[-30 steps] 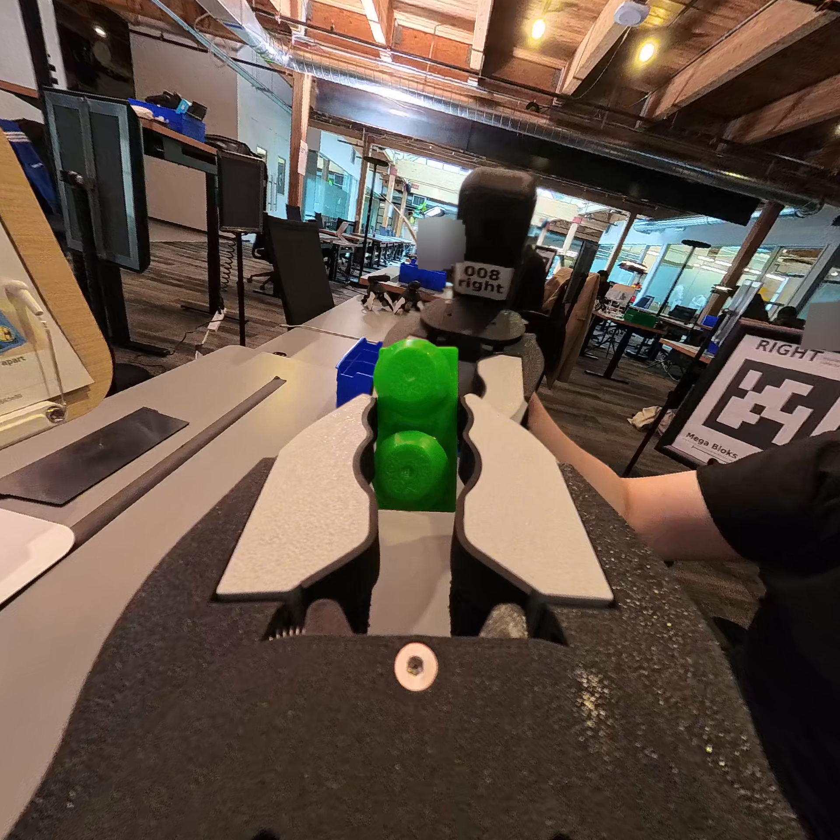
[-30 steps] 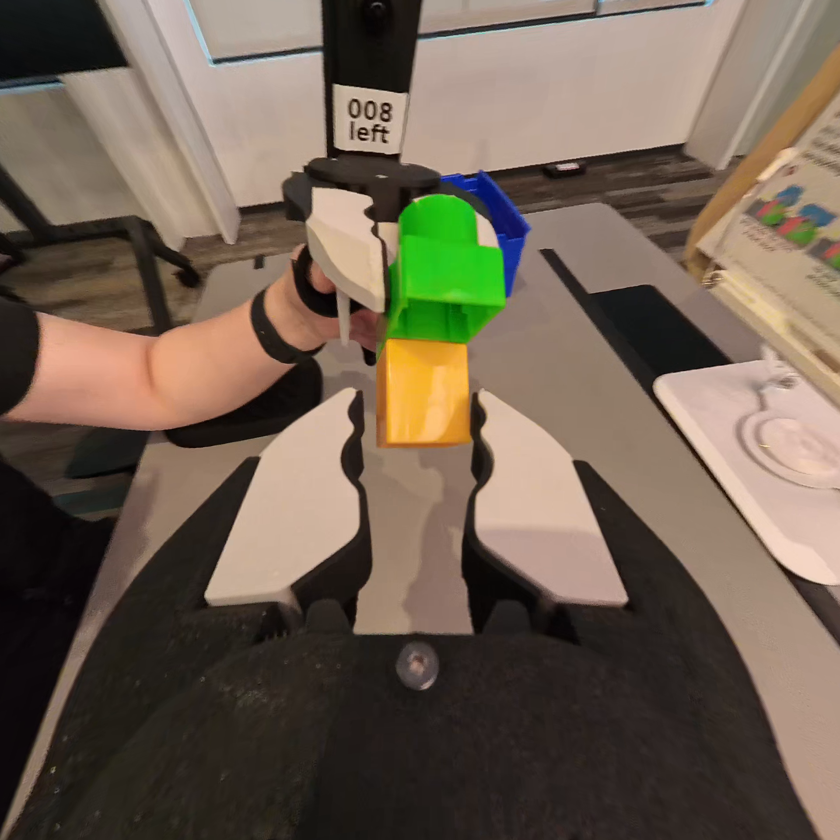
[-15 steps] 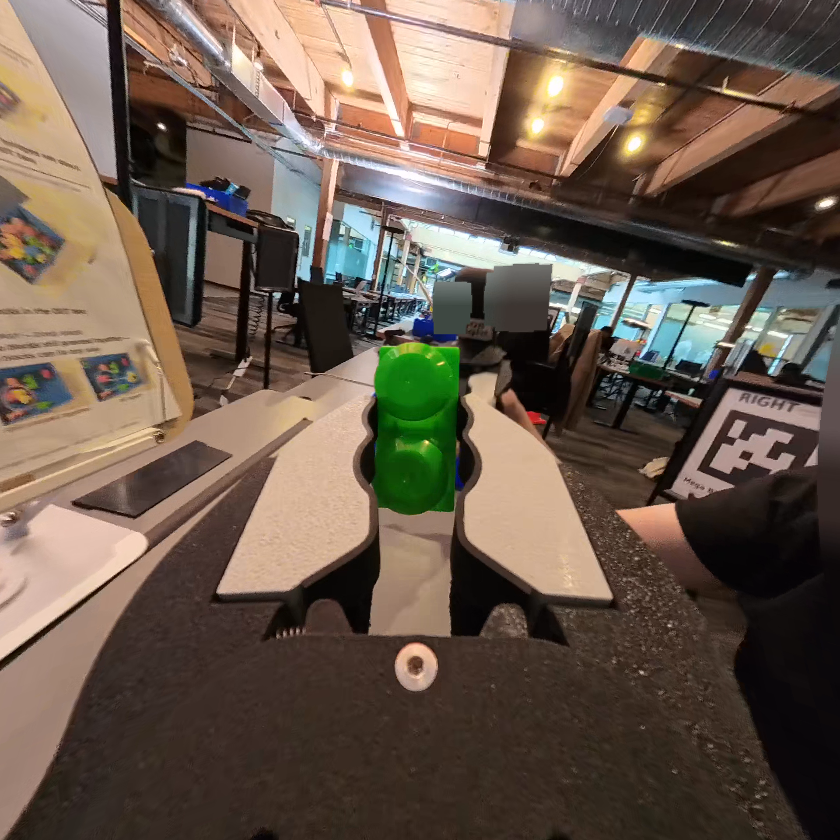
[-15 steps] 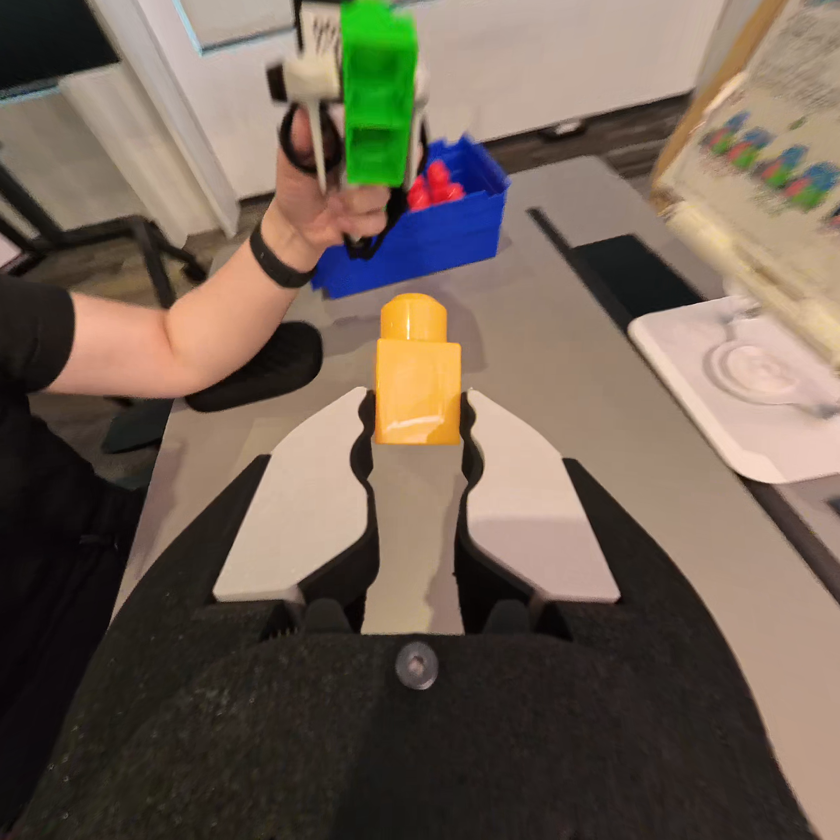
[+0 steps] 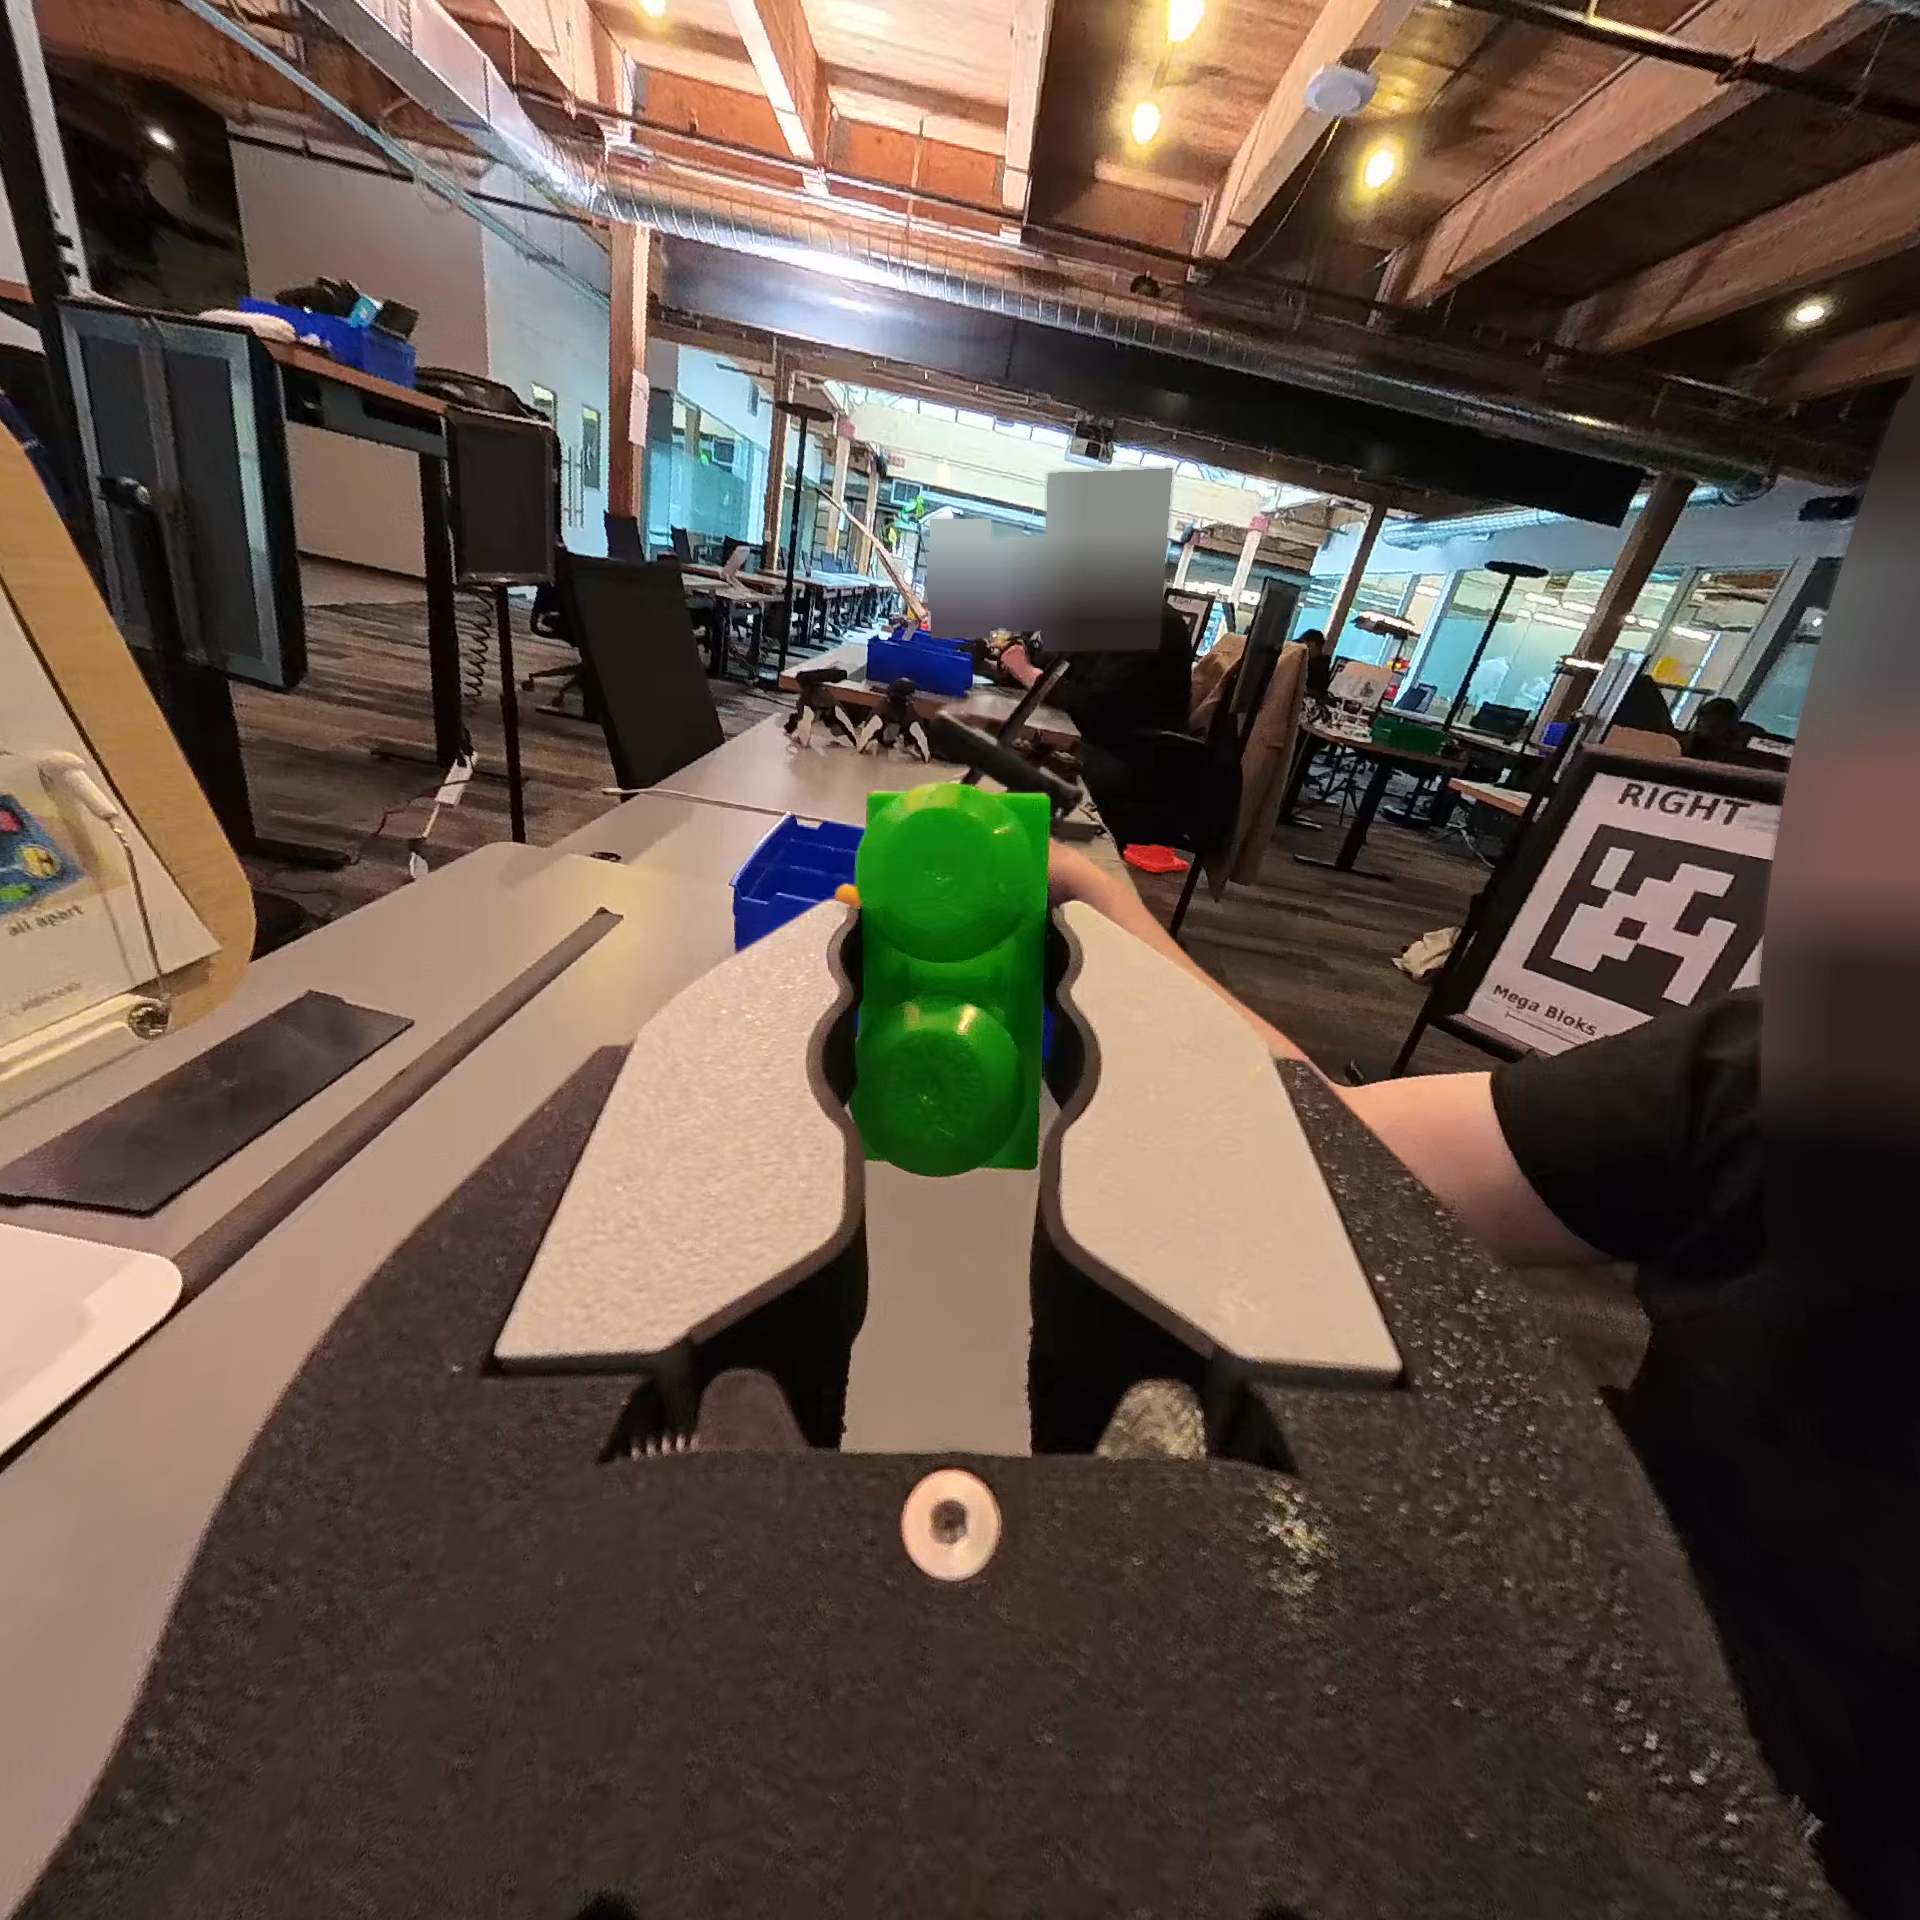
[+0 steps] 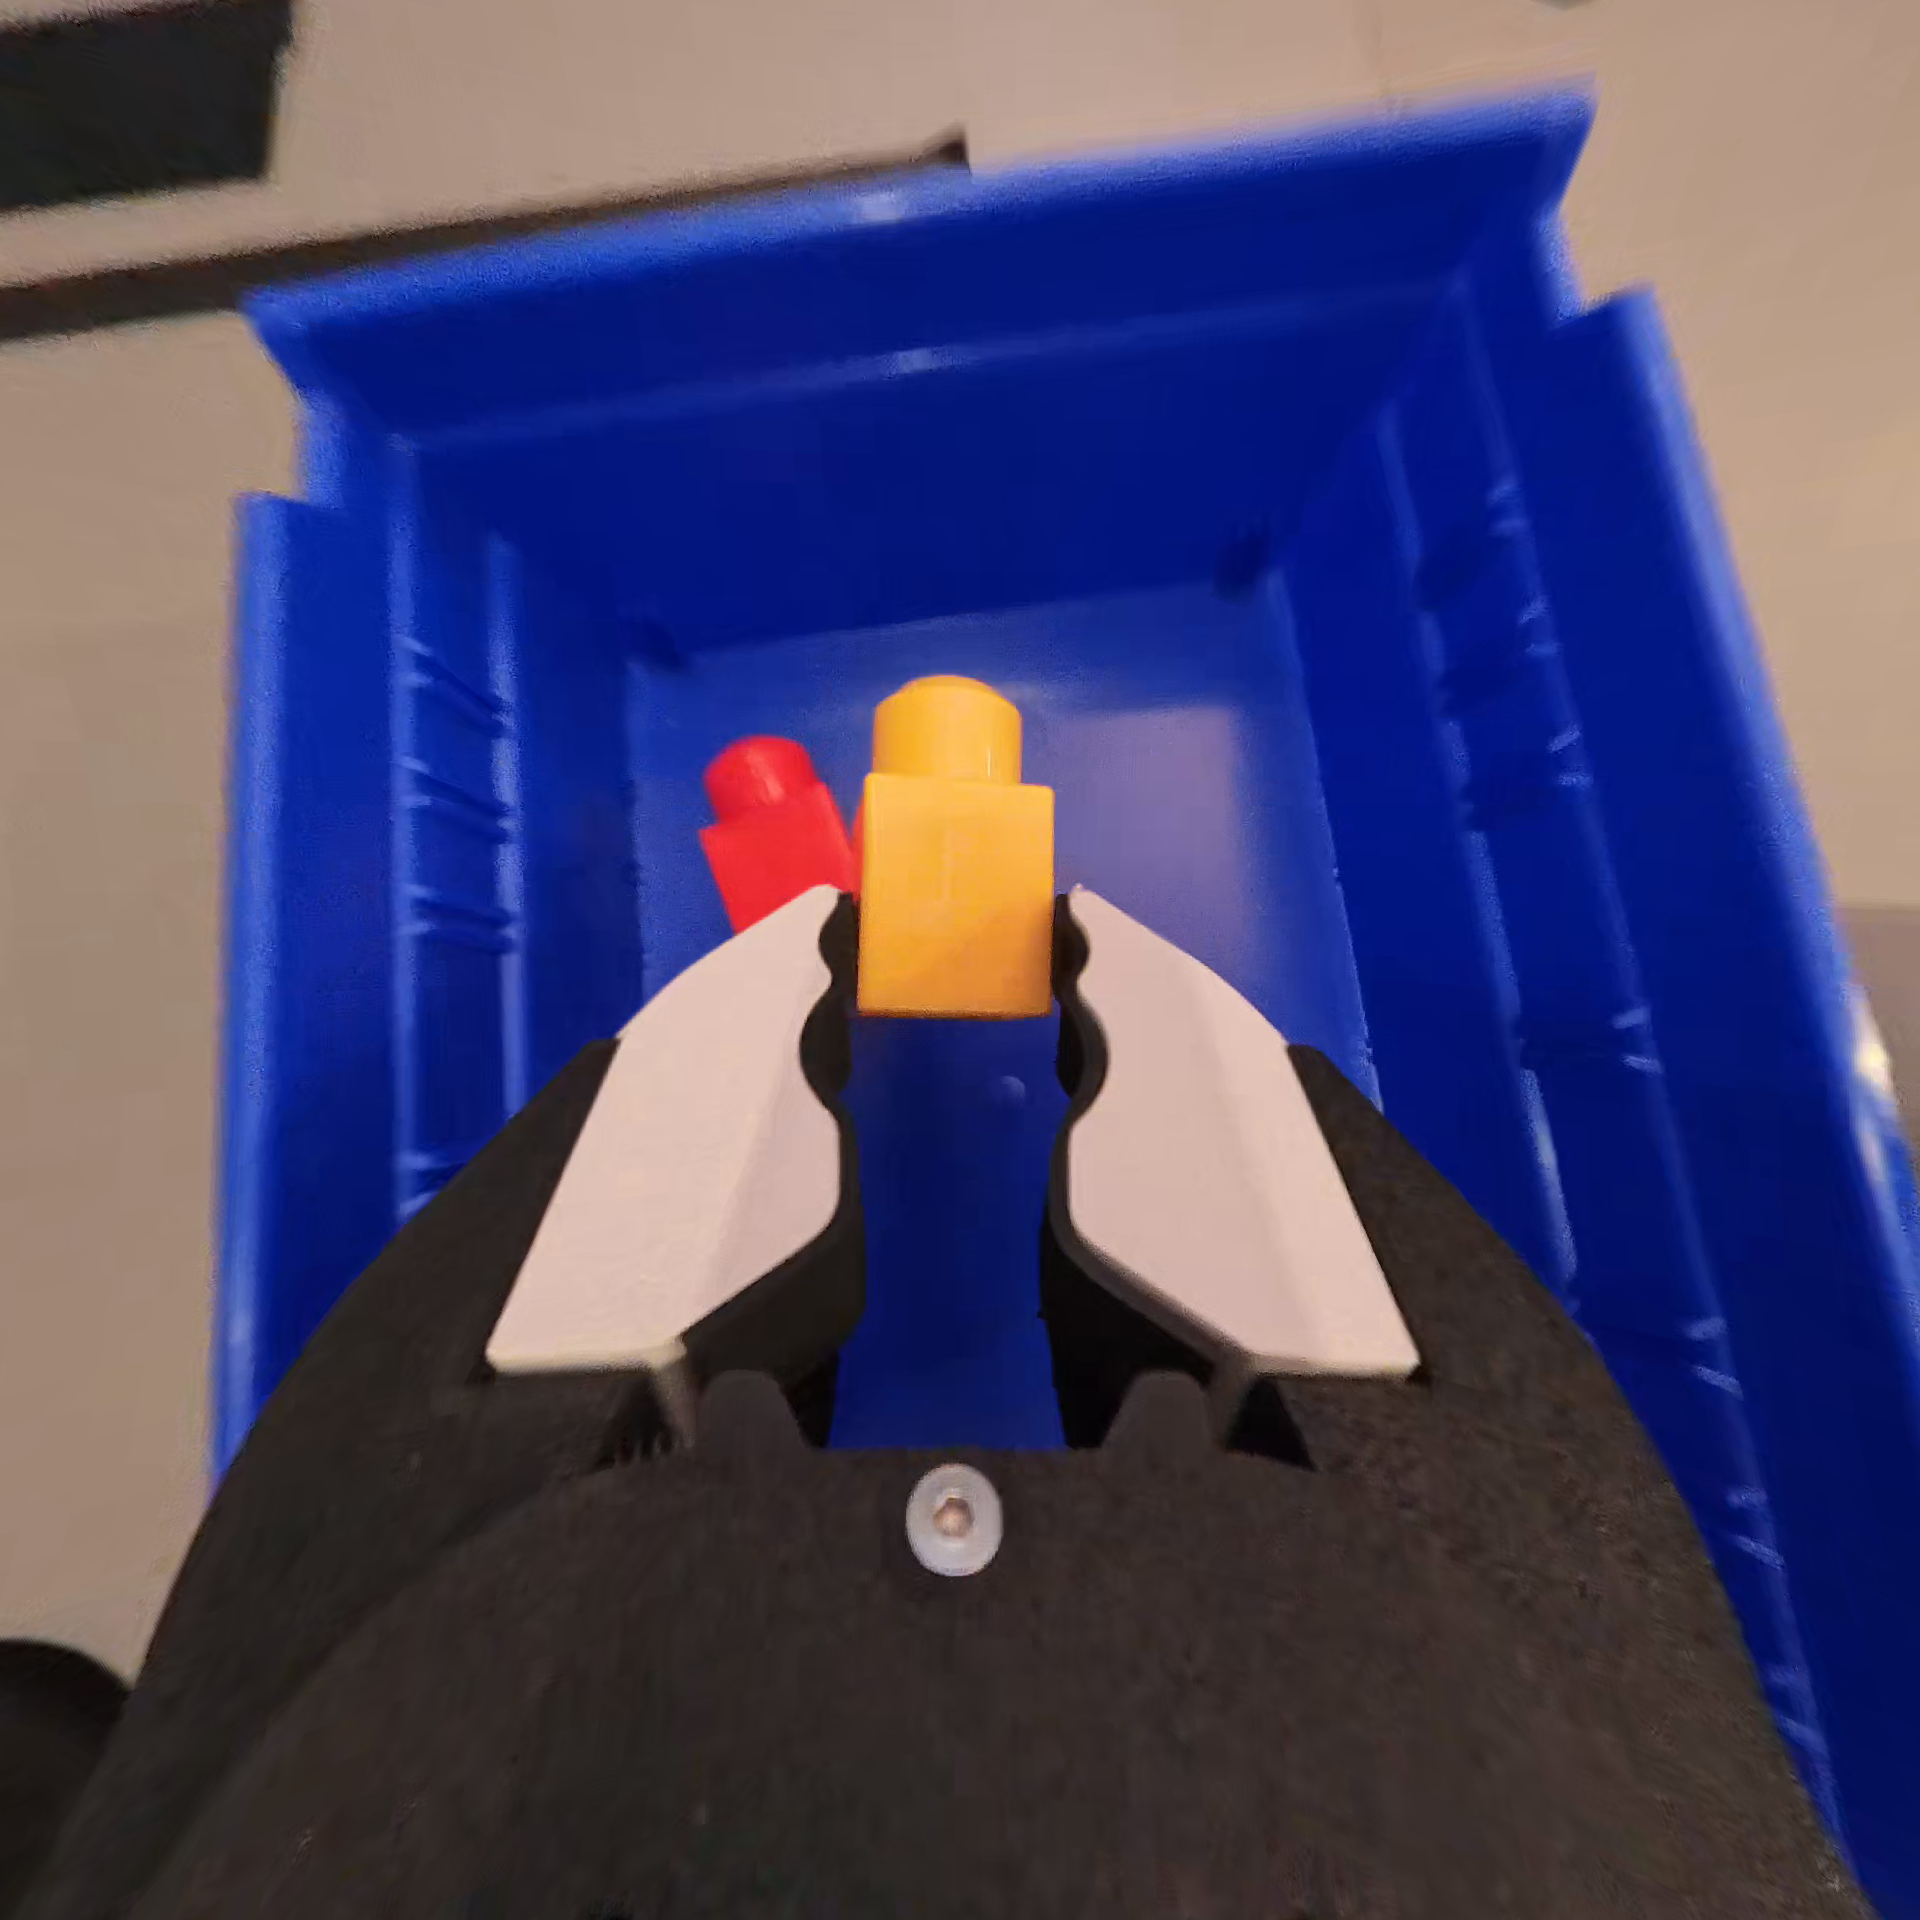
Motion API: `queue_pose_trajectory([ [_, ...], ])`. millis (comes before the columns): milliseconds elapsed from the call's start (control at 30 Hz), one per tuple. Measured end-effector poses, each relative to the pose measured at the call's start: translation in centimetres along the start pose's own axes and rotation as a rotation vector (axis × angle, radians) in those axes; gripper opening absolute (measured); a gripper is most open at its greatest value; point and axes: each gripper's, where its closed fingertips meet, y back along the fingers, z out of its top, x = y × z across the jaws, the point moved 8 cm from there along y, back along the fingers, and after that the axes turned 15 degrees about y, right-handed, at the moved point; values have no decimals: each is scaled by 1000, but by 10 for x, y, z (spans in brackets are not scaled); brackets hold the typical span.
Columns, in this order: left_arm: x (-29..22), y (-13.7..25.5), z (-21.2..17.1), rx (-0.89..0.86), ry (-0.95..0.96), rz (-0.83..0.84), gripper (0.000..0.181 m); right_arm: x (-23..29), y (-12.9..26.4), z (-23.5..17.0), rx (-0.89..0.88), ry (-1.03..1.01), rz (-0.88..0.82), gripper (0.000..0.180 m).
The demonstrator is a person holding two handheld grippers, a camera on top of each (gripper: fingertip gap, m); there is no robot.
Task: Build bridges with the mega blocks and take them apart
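Note:
My left gripper [image 5: 948, 935] is shut on a green two-stud block [image 5: 948, 982] and holds it up over the grey table [image 5: 436, 966], studs facing the camera. My right gripper [image 6: 956, 904] is shut on an orange one-stud block [image 6: 954, 894] and holds it inside the blue bin [image 6: 935, 499], stud pointing away. A red block [image 6: 767, 831] lies on the bin floor just left of the orange one. The blue bin also shows in the left wrist view [image 5: 790, 883], behind the green block, with a person's forearm [image 5: 1403, 1143] reaching towards it from the right.
A wooden-backed instruction stand [image 5: 94, 935] and a black mat [image 5: 197, 1101] sit on the table's left. A white pad [image 5: 62, 1330] lies at the near left. A marker sign [image 5: 1631, 914] stands on the right. Office desks and chairs fill the background. About 55 cm separates my left fingertips from my right.
The orange block came off the green block. My right gripper carried it forward and down into the blue bin. My left gripper swung up and back with the green block.

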Motion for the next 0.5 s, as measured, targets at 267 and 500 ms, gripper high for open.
queue_pose_trajectory([
  [267, 1, -15, -11, 89, 6, 1, 33, -11, -4, -2, -98, -130, -24, 37],
  [500, 6, -25, -19, 139, -34, 90, 33, 32, 82, 55, -462, 21, 168, 44],
])
